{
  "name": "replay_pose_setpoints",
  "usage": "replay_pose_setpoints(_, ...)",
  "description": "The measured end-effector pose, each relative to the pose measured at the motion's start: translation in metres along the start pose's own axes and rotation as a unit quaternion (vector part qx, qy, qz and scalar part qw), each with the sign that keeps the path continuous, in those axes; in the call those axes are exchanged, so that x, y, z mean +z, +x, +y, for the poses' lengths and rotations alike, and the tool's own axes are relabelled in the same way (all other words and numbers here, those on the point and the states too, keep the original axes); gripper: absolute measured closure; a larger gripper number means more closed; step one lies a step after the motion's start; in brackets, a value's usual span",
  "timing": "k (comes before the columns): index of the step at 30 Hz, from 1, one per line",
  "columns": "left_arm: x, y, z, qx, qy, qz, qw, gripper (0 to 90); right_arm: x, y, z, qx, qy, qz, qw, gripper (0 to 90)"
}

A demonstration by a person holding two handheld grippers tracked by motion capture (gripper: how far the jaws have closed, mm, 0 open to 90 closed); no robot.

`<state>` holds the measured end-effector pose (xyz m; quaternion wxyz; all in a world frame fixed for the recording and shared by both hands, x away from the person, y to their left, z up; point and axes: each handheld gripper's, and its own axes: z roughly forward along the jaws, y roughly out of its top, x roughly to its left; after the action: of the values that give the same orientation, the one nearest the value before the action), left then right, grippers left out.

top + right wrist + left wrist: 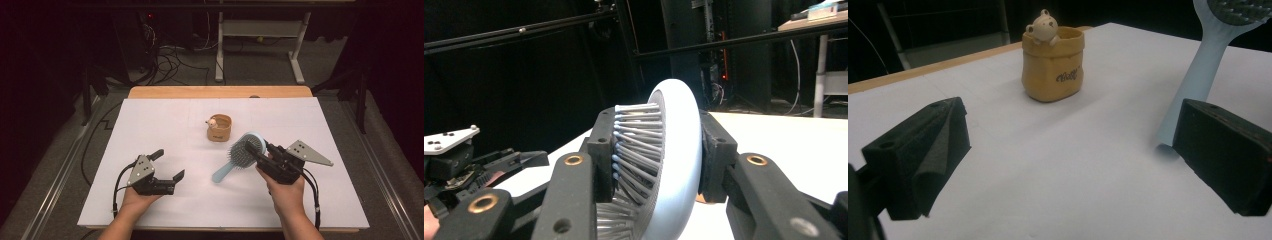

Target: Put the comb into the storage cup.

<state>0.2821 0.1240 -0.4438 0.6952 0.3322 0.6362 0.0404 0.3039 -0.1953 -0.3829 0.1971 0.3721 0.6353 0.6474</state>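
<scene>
High view is showing your right tongs point(257, 152) clamping the head of the pale blue hairbrush point(239, 155), one jaw pressing into the bristles and the other against the smooth back. You're holding the head tipped up off the bench point(150, 125) while the handle is slanting down toward you, its tip meeting the white surface. Your left tongs point(169, 164) are resting wide apart with nothing between them, well left of the brush. Beyond both, the little tan bear pot point(219, 127) is standing upright mid-bench.
</scene>
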Motion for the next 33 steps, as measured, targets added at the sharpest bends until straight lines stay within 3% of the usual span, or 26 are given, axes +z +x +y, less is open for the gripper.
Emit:
replay_pose_setpoints(14, -0.002, 0.002, 0.002, -0.01, 0.0, -0.004, 0.9999, 3.0, -0.018, -0.016, 0.006, -0.011, -0.017, -0.032, 0.9993, 61.1)
replay_pose_setpoints(33, -0.002, 0.002, 0.005, -0.01, -0.002, -0.005, 0.9999, 1.9, -0.026, -0.022, 0.009, -0.043, -0.025, -0.066, 0.9966, 61.0)
